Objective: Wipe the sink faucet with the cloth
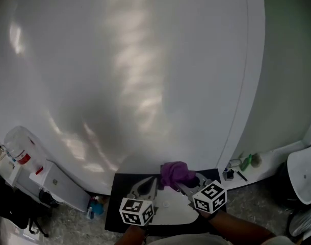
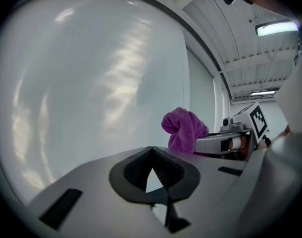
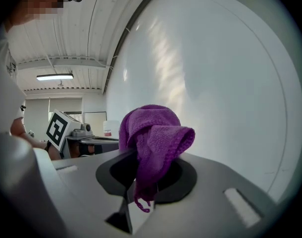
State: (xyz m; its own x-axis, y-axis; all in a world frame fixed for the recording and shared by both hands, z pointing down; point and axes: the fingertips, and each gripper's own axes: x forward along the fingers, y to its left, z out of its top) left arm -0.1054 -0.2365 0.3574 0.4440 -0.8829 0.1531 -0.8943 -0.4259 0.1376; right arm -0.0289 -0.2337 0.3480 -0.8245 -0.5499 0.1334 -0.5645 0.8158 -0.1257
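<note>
A purple cloth (image 1: 175, 173) hangs bunched from my right gripper (image 1: 180, 182), whose jaws are shut on it at the bottom of the head view. In the right gripper view the cloth (image 3: 153, 135) bulges above the jaws of my right gripper (image 3: 137, 192), and a loose thread dangles below. My left gripper (image 1: 148, 187) sits just left of it, shut with nothing between its pads (image 2: 163, 175). From the left gripper view the cloth (image 2: 183, 128) shows to the right, beside the right gripper's body (image 2: 225, 143). No faucet shows in any view. A broad glossy white panel (image 1: 130, 75) fills the space ahead.
A black mat (image 1: 117, 198) lies under the grippers. At lower left stand a white box (image 1: 58, 185) and a clear bottle with a red band (image 1: 20, 154). A ledge at the right holds small green items (image 1: 252, 161), next to a white rounded fixture (image 1: 304, 172).
</note>
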